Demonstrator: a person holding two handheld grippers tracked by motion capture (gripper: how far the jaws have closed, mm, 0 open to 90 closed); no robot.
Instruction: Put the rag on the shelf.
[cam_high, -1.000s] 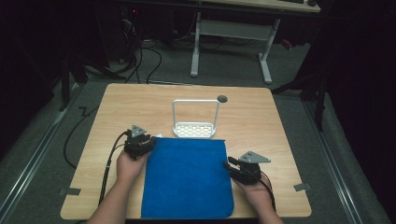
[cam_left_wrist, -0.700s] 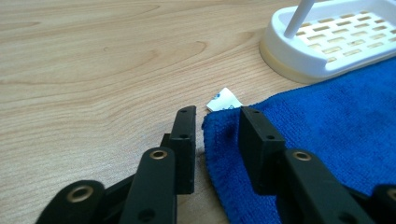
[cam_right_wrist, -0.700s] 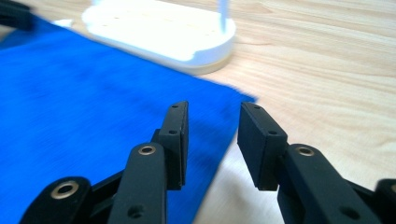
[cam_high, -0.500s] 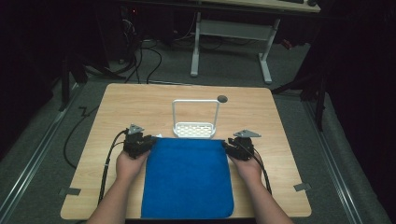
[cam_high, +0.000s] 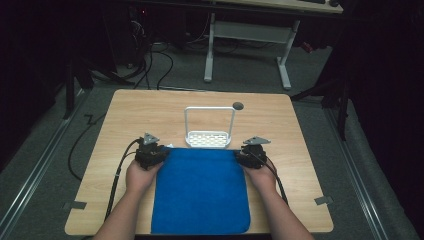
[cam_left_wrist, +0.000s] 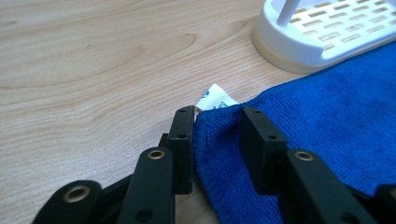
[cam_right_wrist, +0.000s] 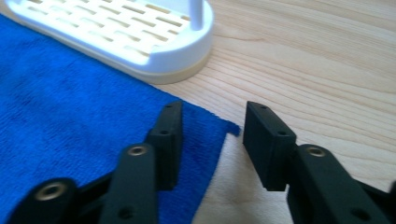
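Note:
A blue cloth (cam_high: 200, 190) lies flat on the wooden table (cam_high: 150, 110), reaching its near edge. My left gripper (cam_high: 159, 152) is at the cloth's far left corner. In the left gripper view that gripper (cam_left_wrist: 217, 116) has the blue cloth (cam_left_wrist: 327, 107) corner, with a small white tag (cam_left_wrist: 215, 97), between its jaws. They have just been closing and still stand apart. My right gripper (cam_high: 240, 156) is at the far right corner. Seen in the right gripper view, this gripper (cam_right_wrist: 215, 114) is open after just widening, one jaw over the cloth (cam_right_wrist: 70, 107) and one over bare wood.
A white slotted rack (cam_high: 209, 137) with a tall wire handle stands just beyond the cloth's far edge, close to both grippers, and shows as the rack (cam_left_wrist: 299, 42) and the rack (cam_right_wrist: 140, 32). A dark hole (cam_high: 238, 105) is in the tabletop behind it. Cables trail from both grippers.
My right hand has moved from the cloth's right edge forward to its far right corner. The left hand has kept its place at the far left corner.

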